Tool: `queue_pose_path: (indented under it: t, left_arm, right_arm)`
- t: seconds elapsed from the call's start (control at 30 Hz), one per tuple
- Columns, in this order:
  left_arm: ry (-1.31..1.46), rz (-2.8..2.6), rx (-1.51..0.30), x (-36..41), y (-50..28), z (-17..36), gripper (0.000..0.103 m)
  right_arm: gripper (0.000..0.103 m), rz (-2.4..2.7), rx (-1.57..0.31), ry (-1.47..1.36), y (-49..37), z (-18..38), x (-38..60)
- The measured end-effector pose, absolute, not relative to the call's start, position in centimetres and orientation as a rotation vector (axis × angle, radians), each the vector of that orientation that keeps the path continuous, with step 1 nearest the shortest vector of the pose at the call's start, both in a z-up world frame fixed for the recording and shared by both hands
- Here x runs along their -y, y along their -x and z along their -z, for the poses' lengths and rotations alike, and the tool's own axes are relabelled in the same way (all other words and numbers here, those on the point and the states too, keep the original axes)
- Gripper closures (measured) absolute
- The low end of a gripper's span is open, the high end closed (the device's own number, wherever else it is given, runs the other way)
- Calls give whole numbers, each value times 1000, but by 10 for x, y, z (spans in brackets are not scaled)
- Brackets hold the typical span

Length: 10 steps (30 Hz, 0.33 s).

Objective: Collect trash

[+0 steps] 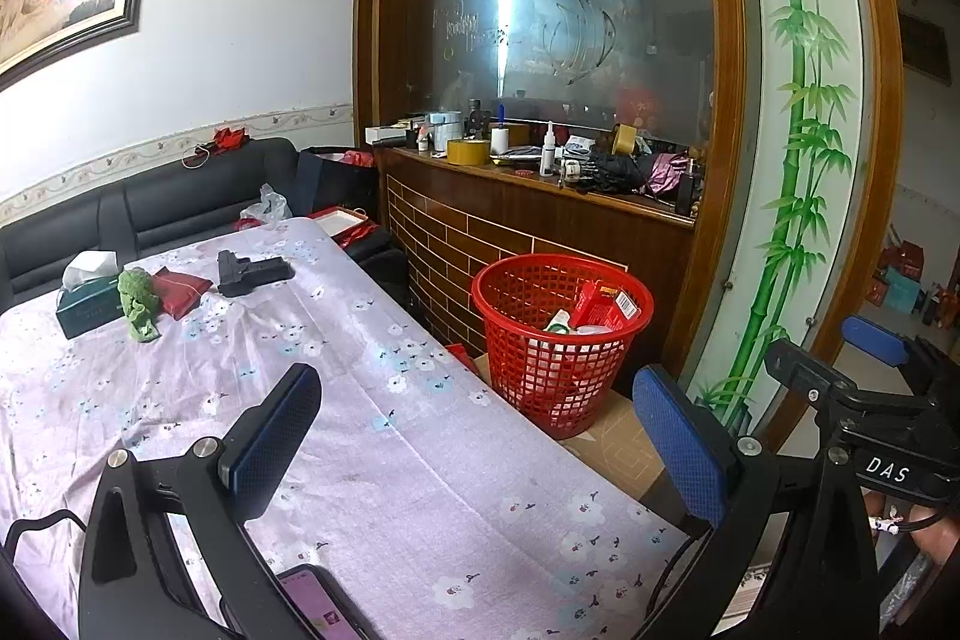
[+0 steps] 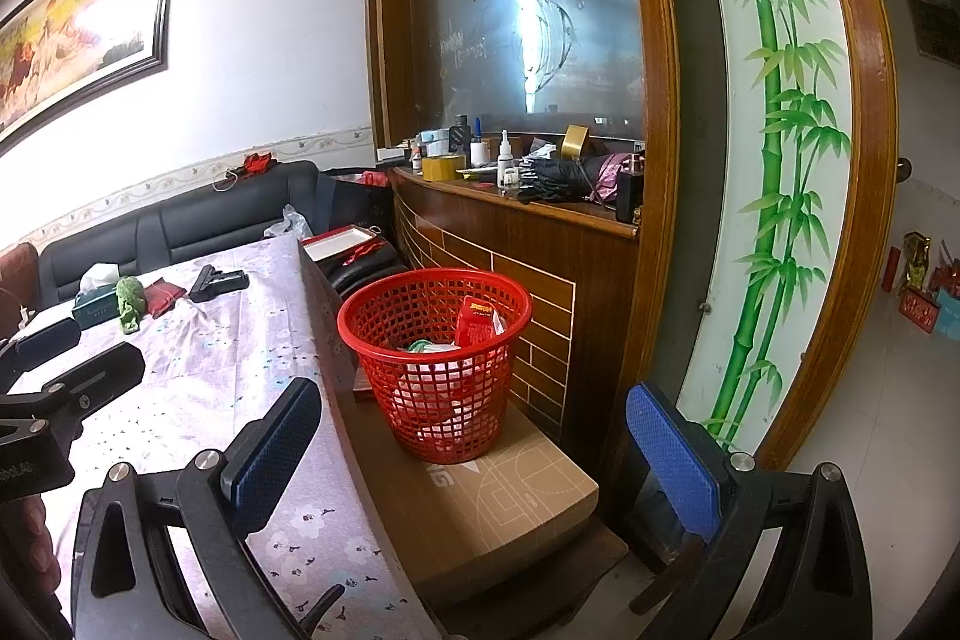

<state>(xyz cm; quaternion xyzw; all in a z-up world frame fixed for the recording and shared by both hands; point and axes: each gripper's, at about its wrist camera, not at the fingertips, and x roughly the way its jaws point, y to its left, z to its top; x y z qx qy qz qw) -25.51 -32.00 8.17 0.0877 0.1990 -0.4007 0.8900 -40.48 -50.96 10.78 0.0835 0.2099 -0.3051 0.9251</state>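
A red mesh basket (image 1: 561,340) stands on a cardboard box beside the table; it holds a red carton (image 1: 606,304) and white wrappers. It also shows in the right wrist view (image 2: 435,358). My left gripper (image 1: 480,454) is open and empty, low over the table's near right edge. My right gripper (image 2: 474,460) is open and empty, just in front of the basket. On the far end of the flowered tablecloth (image 1: 360,400) lie a green crumpled item (image 1: 138,304), a red pouch (image 1: 180,289), a tissue box (image 1: 90,292) and a black toy pistol (image 1: 252,271).
A black sofa (image 1: 180,202) runs behind the table. A wooden counter (image 1: 540,196) with tape rolls and bottles stands behind the basket. The cardboard box (image 2: 510,496) lies under the basket. A phone (image 1: 318,604) lies at the table's near edge. A bamboo-painted panel (image 2: 774,160) is at right.
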Motion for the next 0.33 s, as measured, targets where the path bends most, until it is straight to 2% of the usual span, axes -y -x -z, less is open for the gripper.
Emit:
queue_pose_path:
  t: [0.33]
  left_arm:
    - [-169, 759, -418, 301, 240, -92, 0]
  right_arm:
    - [0, 585, -466, -173, 381, -108, 500]
